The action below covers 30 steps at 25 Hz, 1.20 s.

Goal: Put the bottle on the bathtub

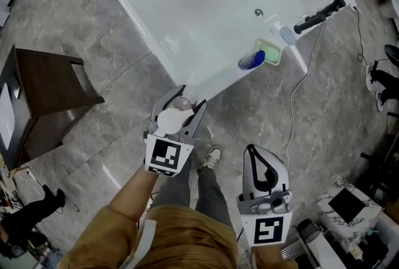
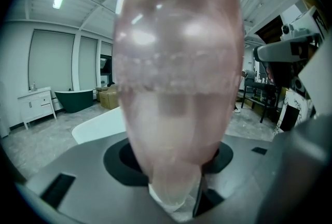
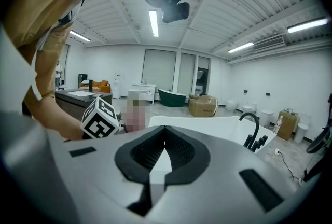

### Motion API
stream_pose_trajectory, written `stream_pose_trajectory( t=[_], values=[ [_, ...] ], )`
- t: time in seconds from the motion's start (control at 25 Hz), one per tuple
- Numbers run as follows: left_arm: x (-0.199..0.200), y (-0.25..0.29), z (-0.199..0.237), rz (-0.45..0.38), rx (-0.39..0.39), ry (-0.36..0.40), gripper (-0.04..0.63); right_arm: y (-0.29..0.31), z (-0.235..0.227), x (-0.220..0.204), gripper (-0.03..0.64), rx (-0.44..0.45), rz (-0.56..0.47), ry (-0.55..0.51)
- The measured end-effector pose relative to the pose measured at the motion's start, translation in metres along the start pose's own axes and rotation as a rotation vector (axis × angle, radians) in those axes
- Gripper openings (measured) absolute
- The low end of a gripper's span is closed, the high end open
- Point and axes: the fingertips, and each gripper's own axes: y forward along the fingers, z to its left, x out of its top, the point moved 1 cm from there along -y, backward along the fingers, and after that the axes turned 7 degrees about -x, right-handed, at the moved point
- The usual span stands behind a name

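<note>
Pink translucent bottle is clamped in the left gripper, whose jaws squeeze its narrow end. It is held in the air just beside the near rim of the white bathtub, not touching it. The right gripper hangs back by the person's legs, jaws pressed together with nothing between them. Judging progress: pickup done and carry nearly done, while setting the bottle on the rim and letting go are left. Near rim looks bare; a green tray sits farther along.
</note>
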Motion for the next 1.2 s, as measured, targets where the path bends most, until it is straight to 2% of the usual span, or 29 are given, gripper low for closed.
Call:
stream_pose_trajectory(
  t=[0.24, 0.72, 1.2],
  values=[
    [-0.026, 0.028, 0.001, 0.022, -0.022, 0.012, 0.23, 0.011, -0.01, -0.022, -0.003, -0.023, 0.023, -0.008],
    [-0.073, 0.082, -0.007, 0.058, -0.085, 0.028, 0.23, 0.029, -0.012, -0.055, -0.003, -0.015, 0.056, -0.004],
    [-0.114, 0.114, -0.006, 0.111, -0.125, 0.048, 0.23, 0.042, -0.008, -0.071, -0.003, -0.01, 0.079, 0.005]
  ],
)
